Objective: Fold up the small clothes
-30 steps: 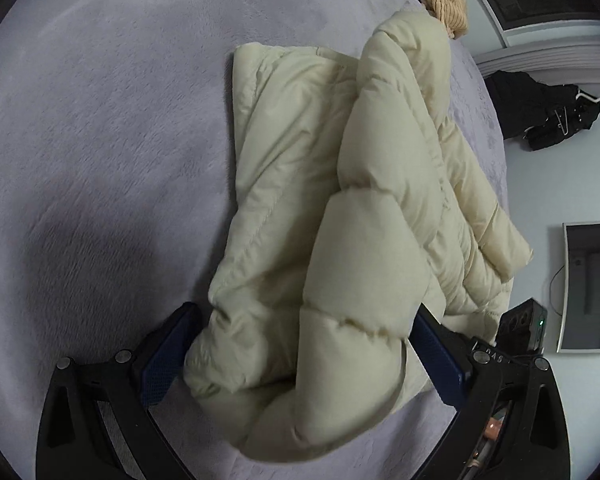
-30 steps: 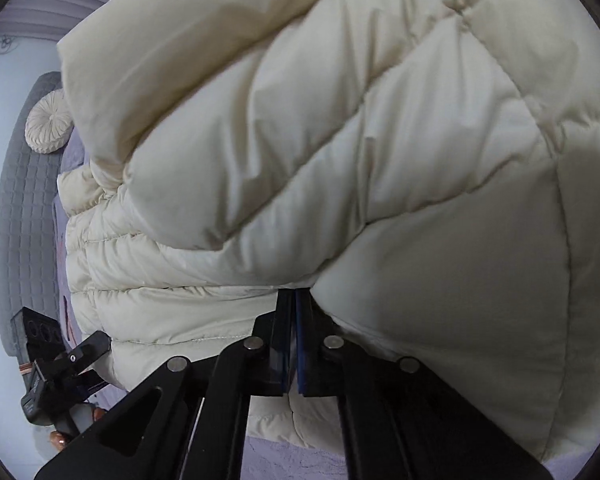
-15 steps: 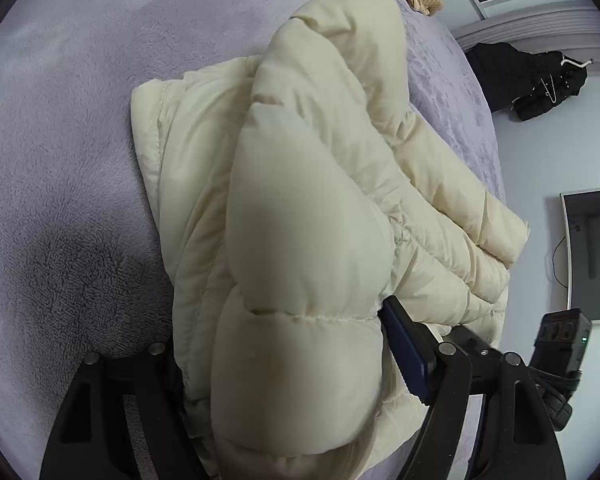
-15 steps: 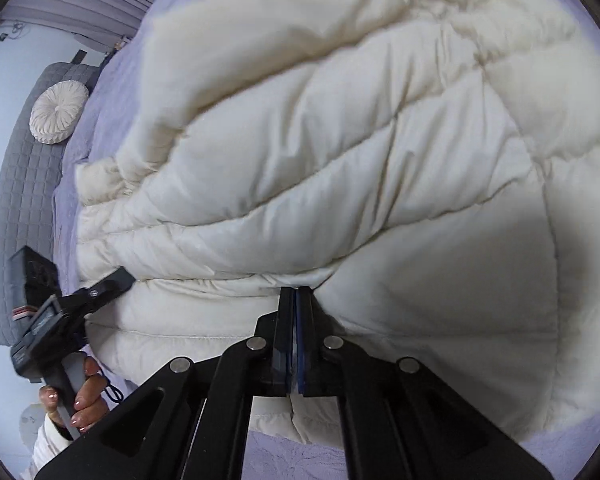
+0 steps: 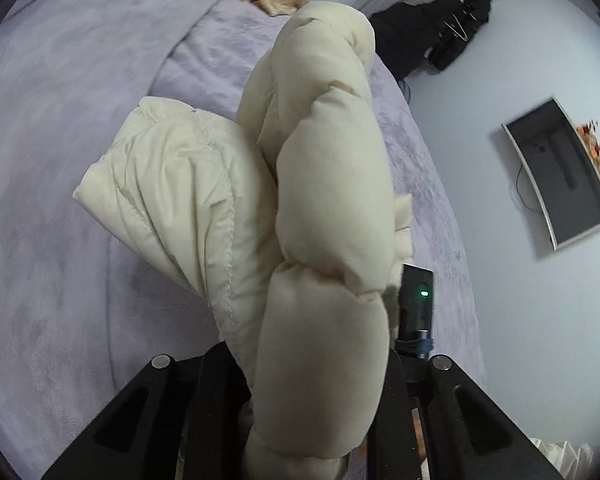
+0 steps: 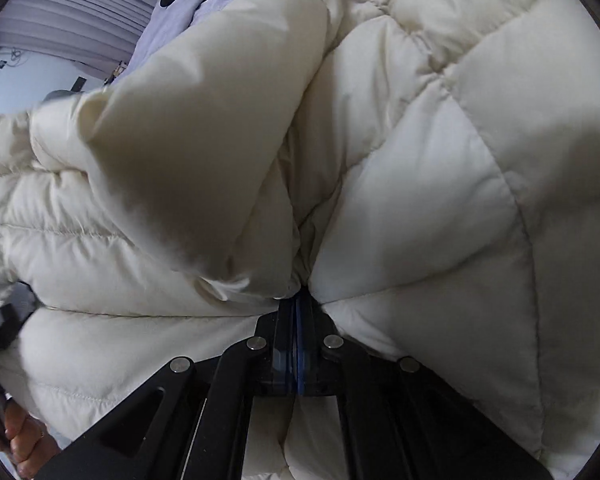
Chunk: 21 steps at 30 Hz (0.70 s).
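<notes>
Squarely inside left gripper [image 5: 312,364]: puffer jacket [image 5: 328,208]

A cream puffer jacket [image 6: 380,160] fills nearly the whole view, its fabric pinched between the closed fingers [image 6: 288,344] of the right gripper [image 6: 298,312], with a lilac bed [image 6: 172,16] far left and a hand [image 6: 20,444] near left.

Cream quilted jacket [image 5: 324,216], lilac blanket [image 5: 60,160], black garment [image 5: 428,36].
</notes>
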### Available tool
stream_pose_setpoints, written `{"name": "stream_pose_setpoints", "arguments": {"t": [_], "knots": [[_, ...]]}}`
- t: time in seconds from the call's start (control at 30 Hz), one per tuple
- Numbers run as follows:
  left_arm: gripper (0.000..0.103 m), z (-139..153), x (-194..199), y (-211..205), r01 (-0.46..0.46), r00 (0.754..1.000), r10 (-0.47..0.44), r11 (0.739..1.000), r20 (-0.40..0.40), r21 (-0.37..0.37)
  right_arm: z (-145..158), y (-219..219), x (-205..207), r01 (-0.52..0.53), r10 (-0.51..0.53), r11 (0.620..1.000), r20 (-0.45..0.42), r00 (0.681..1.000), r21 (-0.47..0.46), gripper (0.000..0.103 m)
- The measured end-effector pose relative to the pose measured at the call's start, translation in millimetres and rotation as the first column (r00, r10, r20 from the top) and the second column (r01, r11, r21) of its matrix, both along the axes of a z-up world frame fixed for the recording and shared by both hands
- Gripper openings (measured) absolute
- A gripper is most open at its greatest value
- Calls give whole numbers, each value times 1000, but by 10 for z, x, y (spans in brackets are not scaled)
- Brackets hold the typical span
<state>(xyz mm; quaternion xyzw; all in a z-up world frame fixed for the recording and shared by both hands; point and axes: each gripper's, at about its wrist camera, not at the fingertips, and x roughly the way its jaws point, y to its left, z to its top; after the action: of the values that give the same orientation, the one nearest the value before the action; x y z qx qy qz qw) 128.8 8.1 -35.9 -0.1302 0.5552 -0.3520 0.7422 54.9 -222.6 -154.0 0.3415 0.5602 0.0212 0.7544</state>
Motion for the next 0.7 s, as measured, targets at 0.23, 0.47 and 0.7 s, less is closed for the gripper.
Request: {"name": "stream_pose_setpoints", "arguments": {"t": [0.23, 0.47, 0.7], "knots": [[21, 323, -428, -526, 139, 978, -157, 982, 135, 130, -178, -368, -69, 88, -80, 956, -42, 996, 280, 0], [21, 354, -512, -617, 179, 968, -206, 966, 140, 187, 336, -967, -416, 231, -275, 907, 81, 958, 353, 5], [21, 305, -620, -995, 193, 958, -236, 952, 164, 239, 19, -1166, 361, 155, -179, 899, 19, 984, 411, 5]]}}
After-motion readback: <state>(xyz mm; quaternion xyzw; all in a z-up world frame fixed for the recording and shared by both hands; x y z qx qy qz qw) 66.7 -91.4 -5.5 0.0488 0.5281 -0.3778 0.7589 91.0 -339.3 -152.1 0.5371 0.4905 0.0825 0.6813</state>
